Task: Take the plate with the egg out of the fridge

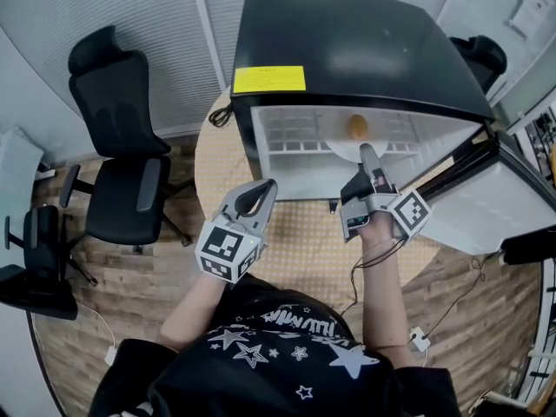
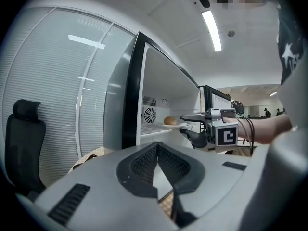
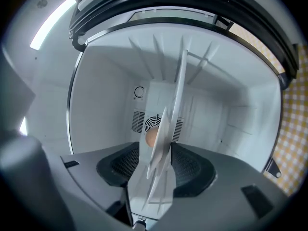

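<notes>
White plate (image 1: 340,149) with brown egg (image 1: 357,127) inside open fridge (image 1: 347,42).

egg (image 1: 357,127) on plate (image 1: 340,149) in fridge (image 1: 347,50), fridge on table (image 1: 295,233), chair (image 1: 122,172) to L, door (image 1: 495,202) to R

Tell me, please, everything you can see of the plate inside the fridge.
The plate is white, thin, smooth and shallow. It lies about level on the fridge shelf, near the open front. A brown egg rests on it. The right gripper has its jaws closed on the near rim, one above and one below.
</notes>
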### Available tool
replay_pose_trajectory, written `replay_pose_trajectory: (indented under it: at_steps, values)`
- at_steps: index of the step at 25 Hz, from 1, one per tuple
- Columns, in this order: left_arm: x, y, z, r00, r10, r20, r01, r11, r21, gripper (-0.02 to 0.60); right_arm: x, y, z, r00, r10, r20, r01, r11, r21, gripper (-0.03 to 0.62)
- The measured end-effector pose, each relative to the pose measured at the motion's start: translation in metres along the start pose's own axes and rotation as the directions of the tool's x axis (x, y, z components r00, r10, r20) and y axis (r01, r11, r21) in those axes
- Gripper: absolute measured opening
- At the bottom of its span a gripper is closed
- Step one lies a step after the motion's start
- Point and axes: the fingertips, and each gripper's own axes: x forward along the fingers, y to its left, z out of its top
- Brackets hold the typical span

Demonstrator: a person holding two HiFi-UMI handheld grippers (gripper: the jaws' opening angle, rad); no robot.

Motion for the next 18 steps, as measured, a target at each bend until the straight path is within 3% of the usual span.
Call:
replay_pose_trajectory:
  at_steps: [4, 11, 18]
  values:
    - [0.002, 0.001, -0.002, 1.0, 0.0, 0.001, 0.0, 1.0, -0.008, 0.008, 0.002, -0.004, 0.003, 1.0, -0.004, 0.021, 0.004, 0.999, 0.036, 0.209]
    - [0.001, 0.008, -0.001, 1.0, 0.023, 0.009, -0.022, 1.0, -0.017, 0.008, 0.0, -0.012, 0.002, 0.997, -0.074, 0.014, 0.073, 0.995, 0.063, 0.128]
    - [-0.001, 0.008, -0.003, 1.0, 0.028, 0.008, -0.028, 0.999, -0.019, 0.008, -0.003, -0.014, 0.001, 0.994, -0.102, 0.025, 0.098, 0.987, 0.128, 0.109]
